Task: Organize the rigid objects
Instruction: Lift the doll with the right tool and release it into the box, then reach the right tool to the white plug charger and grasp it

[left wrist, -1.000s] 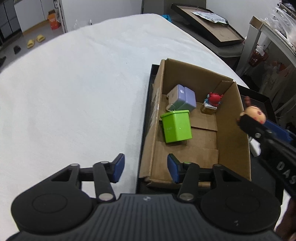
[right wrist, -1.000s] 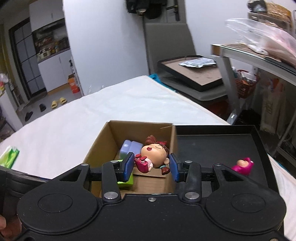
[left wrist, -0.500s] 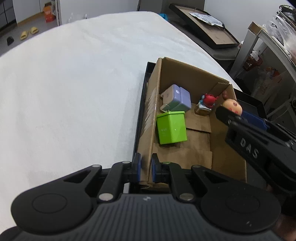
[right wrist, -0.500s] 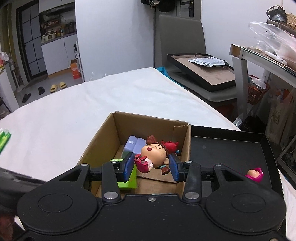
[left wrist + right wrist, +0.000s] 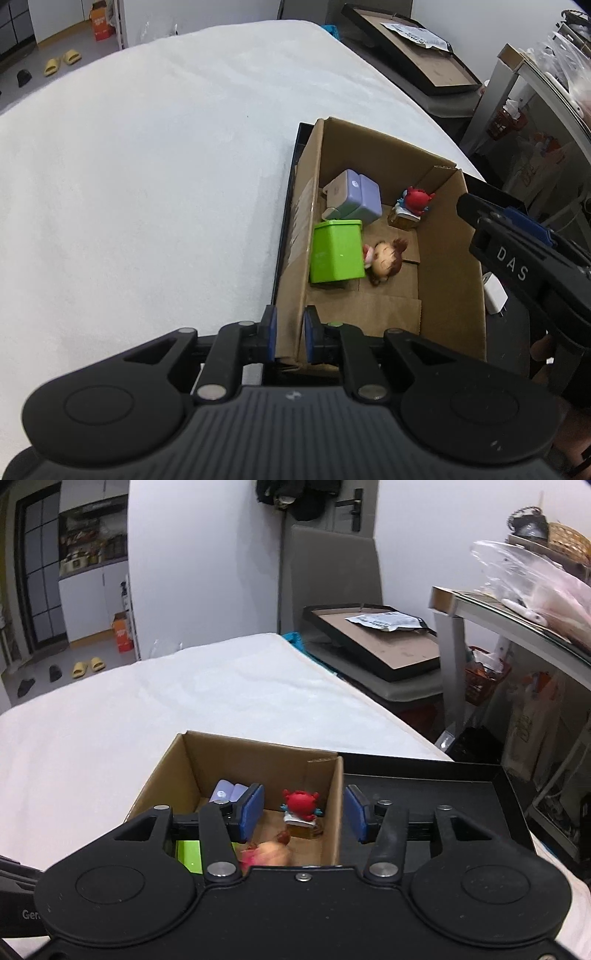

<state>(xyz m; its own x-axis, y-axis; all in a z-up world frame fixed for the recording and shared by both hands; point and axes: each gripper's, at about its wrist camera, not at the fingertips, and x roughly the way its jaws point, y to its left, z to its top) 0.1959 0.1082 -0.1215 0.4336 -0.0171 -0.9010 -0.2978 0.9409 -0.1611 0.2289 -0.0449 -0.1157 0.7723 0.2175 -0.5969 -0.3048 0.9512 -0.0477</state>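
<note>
A cardboard box (image 5: 448, 266) stands in a black tray on the white table. Inside lie a green box (image 5: 336, 254), a lilac case (image 5: 354, 195), a red crab figure (image 5: 415, 201) and a doll with a brown bun (image 5: 384, 258) beside the green box. My left gripper (image 5: 289, 334) is shut on the box's near left wall. My right gripper (image 5: 303, 814) is open and empty above the box's right wall (image 5: 334, 805); the doll (image 5: 266, 854) shows blurred below it.
The black tray (image 5: 424, 794) extends right of the box, with a white charger (image 5: 493, 293) on it. A chair with a framed board (image 5: 376, 638) and a metal shelf (image 5: 517, 627) stand behind the table. The white table (image 5: 147, 184) spreads to the left.
My right gripper opened and the doll dropped into the box beside the green box. My left gripper, open a second ago, closed on the box's near wall.
</note>
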